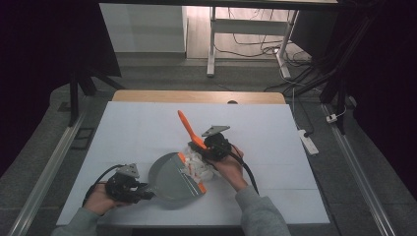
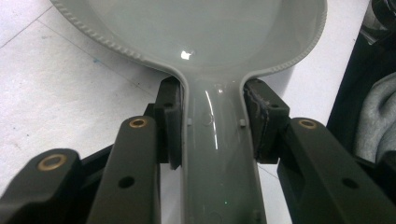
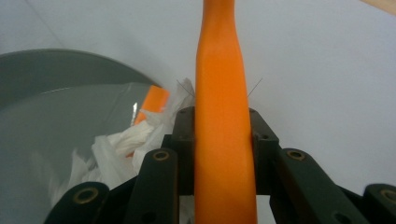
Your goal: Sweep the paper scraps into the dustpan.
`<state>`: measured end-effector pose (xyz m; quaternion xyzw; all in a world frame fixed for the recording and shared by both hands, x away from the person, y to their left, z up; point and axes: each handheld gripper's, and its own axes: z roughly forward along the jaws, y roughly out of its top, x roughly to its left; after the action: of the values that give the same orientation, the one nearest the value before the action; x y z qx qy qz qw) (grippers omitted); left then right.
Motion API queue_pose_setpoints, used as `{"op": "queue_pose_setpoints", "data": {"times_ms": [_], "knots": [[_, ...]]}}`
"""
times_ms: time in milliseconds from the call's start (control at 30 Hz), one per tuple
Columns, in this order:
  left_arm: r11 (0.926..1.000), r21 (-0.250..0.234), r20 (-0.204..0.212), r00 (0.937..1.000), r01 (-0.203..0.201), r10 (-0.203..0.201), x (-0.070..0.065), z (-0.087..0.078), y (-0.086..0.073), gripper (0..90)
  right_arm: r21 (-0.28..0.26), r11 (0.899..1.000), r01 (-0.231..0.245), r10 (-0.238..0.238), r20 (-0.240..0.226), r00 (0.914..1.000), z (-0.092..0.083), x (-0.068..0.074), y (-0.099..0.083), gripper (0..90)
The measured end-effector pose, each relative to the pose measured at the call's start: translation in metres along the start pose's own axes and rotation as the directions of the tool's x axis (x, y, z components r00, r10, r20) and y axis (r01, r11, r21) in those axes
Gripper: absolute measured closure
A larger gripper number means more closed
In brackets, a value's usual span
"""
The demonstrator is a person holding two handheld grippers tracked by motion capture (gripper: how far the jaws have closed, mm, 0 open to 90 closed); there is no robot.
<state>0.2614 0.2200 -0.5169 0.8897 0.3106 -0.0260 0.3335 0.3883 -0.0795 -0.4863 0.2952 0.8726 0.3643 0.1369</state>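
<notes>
high view: left gripper [image 1: 146,191] pinches the grey plastic dustpan [image 1: 172,179] by its handle, right gripper [image 1: 202,147] clamps the orange-handled brush [image 1: 189,129]; crumpled white paper [image 1: 196,164] sits at the pan's lip beside those fingers (probably half swept in).

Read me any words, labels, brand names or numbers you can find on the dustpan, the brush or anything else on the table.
None can be read. The grey dustpan shows only plain moulded plastic, the orange brush handle is unmarked, and the white table cover is blank. The crumpled white paper bears no print that I can see.
</notes>
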Motion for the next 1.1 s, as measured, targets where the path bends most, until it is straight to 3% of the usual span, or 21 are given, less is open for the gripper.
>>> {"op": "queue_pose_setpoints", "data": {"times_ms": [567,767,1100], "knots": [[1.0000,0.001,0.001,1.0000,0.005,-0.005,-0.001,0.002,0.002,61.4,-0.006,0.999,0.033,-0.033,-0.034,0.9989,0.005,0.030,0.005,70.3],[1.0000,0.001,0.000,1.0000,0.006,-0.006,-0.001,0.002,0.002,61.4,-0.023,0.999,0.026,-0.027,-0.069,0.9972,0.006,0.039,0.008,70.2],[1.0000,0.001,-0.001,1.0000,0.005,-0.005,-0.001,0.002,0.002,61.4,-0.030,0.998,0.056,-0.060,-0.124,0.9905,0.006,0.060,0.013,70.3]]}}
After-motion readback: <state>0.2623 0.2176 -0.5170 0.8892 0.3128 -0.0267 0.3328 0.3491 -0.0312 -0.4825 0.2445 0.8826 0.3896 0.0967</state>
